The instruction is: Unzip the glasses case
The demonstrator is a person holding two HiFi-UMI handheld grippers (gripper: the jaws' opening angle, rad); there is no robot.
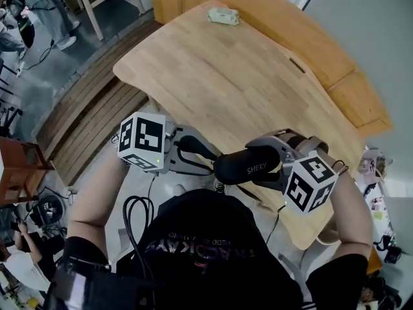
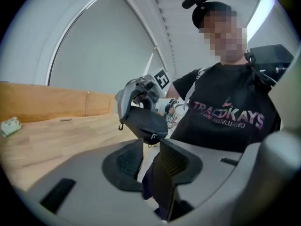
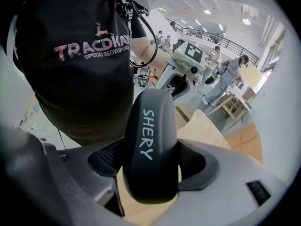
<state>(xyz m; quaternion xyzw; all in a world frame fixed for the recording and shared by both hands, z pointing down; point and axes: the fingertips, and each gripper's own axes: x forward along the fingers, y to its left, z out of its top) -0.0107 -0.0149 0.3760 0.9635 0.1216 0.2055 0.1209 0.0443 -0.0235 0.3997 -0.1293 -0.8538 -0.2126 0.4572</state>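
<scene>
Clamp confirmed at right gripper (image 3: pixel 150 166): shut on the glasses case (image 3: pixel 149 140), pads pressed to both long sides, closed only as far as the shell's width allows. Grips it across the width, long axis running out past the fingertips toward the left gripper (image 2: pixel 150 163). Black hard shell, white "SHERY" lettering on the upper face (readable in head view too). Held up in the air over the near edge of the wooden table (image 1: pixel 226 76), not resting on it.

Left side: narrowly open, small gap between the pads, nothing in it. Touches nothing. Aimed at the case's free end, close but apart. From that view: zipper pull (image 2: pixel 152 137) dangling at the case's lower edge just beyond the fingertips, not pinched. Small loop (image 2: pixel 120 125) hanging off the case's other corner. Can't tell from any view how far the zip is run.

Further out: marker cubes (image 1: pixel 311 185) riding on both tools, facing up at the head camera. Black printed T-shirt (image 1: pixel 206 244) directly behind the case. Small pale packet (image 1: pixel 223 16) at the table's far end, well apart from everything else.
</scene>
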